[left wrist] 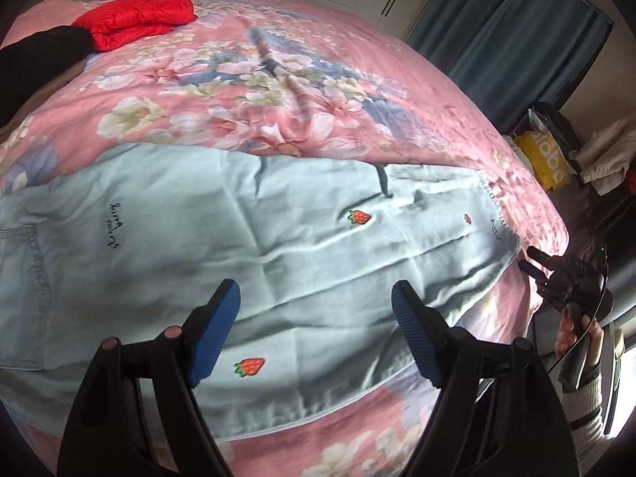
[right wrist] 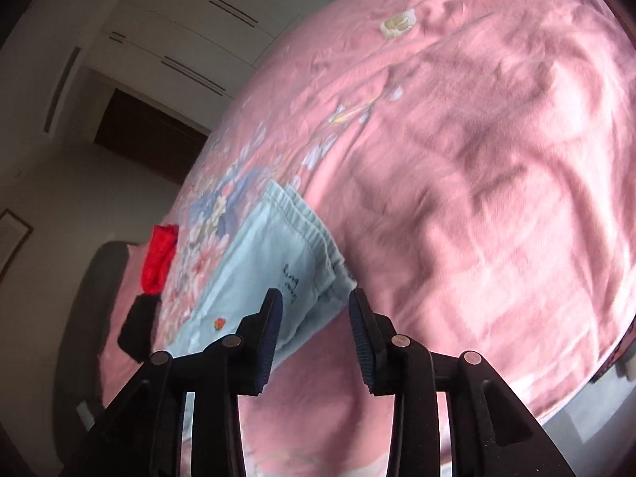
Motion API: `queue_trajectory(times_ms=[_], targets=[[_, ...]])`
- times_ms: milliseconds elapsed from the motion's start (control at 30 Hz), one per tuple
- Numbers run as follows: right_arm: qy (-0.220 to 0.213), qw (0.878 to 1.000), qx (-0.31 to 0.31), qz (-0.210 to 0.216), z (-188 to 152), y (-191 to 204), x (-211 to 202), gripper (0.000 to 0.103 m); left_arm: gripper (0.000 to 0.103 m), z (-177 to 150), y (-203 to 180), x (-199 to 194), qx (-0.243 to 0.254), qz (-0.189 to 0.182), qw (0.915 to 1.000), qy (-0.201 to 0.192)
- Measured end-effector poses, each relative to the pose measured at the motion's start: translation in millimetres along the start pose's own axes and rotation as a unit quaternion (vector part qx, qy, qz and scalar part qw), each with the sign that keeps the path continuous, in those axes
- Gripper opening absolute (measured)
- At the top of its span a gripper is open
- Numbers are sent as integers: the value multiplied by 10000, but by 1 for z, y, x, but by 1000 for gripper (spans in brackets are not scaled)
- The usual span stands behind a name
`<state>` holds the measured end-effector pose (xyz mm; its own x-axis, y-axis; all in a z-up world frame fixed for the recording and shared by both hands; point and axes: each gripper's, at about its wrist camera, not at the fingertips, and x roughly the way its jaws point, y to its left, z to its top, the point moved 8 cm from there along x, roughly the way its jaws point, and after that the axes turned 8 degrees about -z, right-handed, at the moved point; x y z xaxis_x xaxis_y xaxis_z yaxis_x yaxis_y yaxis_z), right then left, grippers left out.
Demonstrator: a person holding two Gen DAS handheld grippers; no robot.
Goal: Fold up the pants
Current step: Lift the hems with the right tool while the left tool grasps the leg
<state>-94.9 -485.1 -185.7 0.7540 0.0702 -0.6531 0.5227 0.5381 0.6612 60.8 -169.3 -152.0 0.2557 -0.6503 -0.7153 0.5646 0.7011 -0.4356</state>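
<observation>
My pale mint pants (left wrist: 222,238) carry red strawberries on the pink floral bedspread (left wrist: 246,79); beyond the pants lie a red jacket (left wrist: 135,16) and black garment (left wrist: 43,43).

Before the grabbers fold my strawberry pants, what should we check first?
1. Pants lie spread on the bed: ok, a few wrinkles.
2. Left gripper open, holding nothing: ok.
3. Right gripper open at the pants' end: ok.
4. Either gripper touching cloth: cannot tell.
5. Red jacket and black garment lie apart from the pants: ok.
6. Free bed beyond the pants for folding: ok.
</observation>
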Motion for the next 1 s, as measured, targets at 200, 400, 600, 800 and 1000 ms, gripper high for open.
queue_trajectory(times_ms=[200,400,600,800,1000], targets=[[151,9995,183,-199,-9,0,30,35,80,-4,-7,22,-216,-146,9995,165],[-236,9970,731,106,7,5,38,30,80,-5,-1,28,-494,-290,9981,239],[-820,9941,-591,-394,9,72,29,9,81,10,-21,16,-975,-1237,9875,84],[-1072,9494,-2946,-220,-51,187,29,9,87,30,-52,4,-1448,-2372,9604,-210],[-808,9186,-3868,-45,-114,225,58,9,90,32,-60,11,-1905,-3036,9334,-159]])
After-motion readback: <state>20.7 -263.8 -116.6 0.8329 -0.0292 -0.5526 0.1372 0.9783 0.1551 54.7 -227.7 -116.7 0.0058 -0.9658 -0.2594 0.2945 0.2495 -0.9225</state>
